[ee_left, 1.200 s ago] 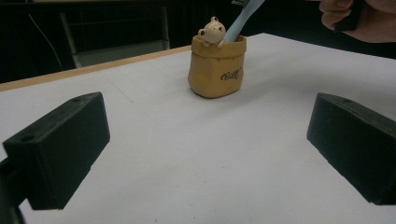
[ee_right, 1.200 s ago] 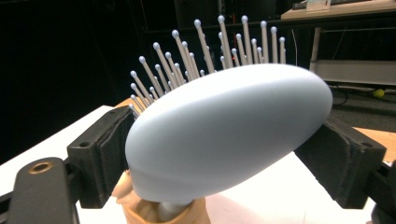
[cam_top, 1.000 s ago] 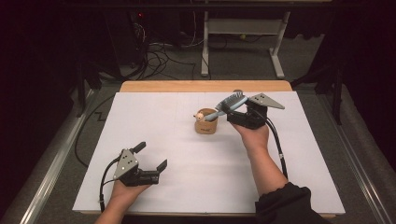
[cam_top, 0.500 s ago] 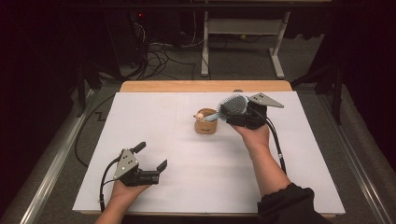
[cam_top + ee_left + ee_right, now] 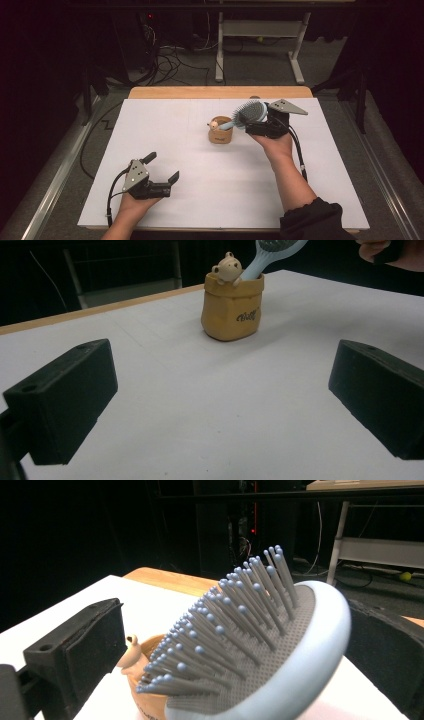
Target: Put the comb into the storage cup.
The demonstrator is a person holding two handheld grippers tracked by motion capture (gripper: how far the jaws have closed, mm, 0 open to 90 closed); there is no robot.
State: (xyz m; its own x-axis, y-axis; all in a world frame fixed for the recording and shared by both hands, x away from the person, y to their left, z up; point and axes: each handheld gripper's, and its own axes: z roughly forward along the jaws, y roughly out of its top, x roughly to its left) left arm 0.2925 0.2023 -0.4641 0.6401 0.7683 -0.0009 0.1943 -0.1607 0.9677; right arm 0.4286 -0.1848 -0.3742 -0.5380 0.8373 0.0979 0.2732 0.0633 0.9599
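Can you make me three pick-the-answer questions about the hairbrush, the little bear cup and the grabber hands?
1. Where does the handle of the hairbrush sit?
A. flat on the table
B. inside the bear cup
C. under the left gripper

2. What colour is the hairbrush's frame?
A. light blue
B. red
C. green

3. How do the jaws of the right gripper stand?
A. pressed tight on the cup
B. wide apart, just opened, with the brush head between them
C. shut on nothing

Answers:
1 B, the left gripper view shows the handle going down into the cup.
2 A, the rim looks pale blue in the right gripper view.
3 B, a gap shows between the left jaw and the bristles.
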